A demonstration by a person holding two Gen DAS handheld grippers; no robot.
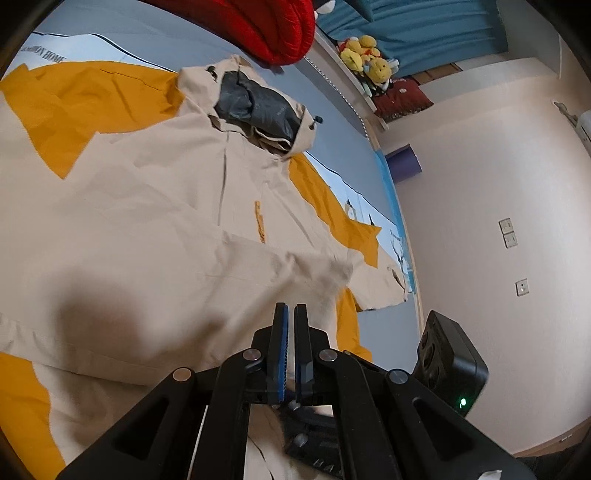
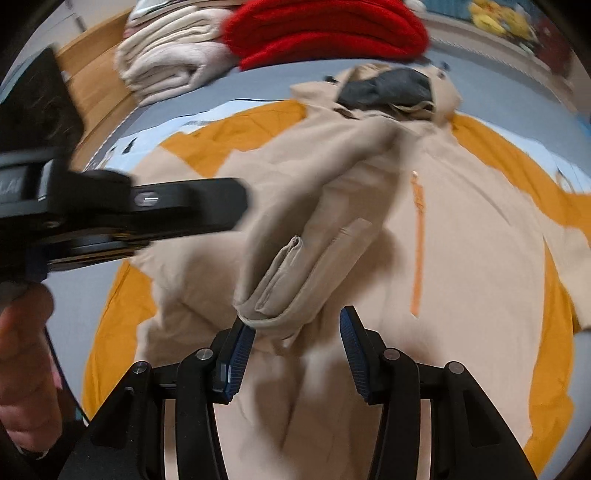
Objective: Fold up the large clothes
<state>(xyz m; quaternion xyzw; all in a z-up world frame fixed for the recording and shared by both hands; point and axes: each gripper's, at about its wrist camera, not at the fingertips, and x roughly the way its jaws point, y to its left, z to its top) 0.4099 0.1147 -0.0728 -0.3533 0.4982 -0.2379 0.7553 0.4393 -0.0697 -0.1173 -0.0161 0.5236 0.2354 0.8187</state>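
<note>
A beige and mustard-yellow hooded jacket [image 1: 155, 206] lies spread on the blue bed, its hood [image 1: 251, 99] with grey lining at the far end. My left gripper [image 1: 290, 314] is shut, its jaws nearly together over the beige fabric; whether it pinches cloth is unclear. In the right wrist view the jacket [image 2: 472, 236] fills the frame, with one beige sleeve [image 2: 310, 236] folded across the chest, its cuff by my left fingertip. My right gripper [image 2: 297, 328] is open over the lower front. The left gripper's body [image 2: 122, 206] crosses in from the left, blurred.
Folded red [image 2: 325, 26] and cream [image 2: 173, 55] knitwear sit at the head of the bed. Yellow plush toys [image 1: 365, 55] rest on a ledge. A pink wall [image 1: 480, 221] runs along the bed's right side. A black device [image 1: 450, 365] shows beside my left gripper.
</note>
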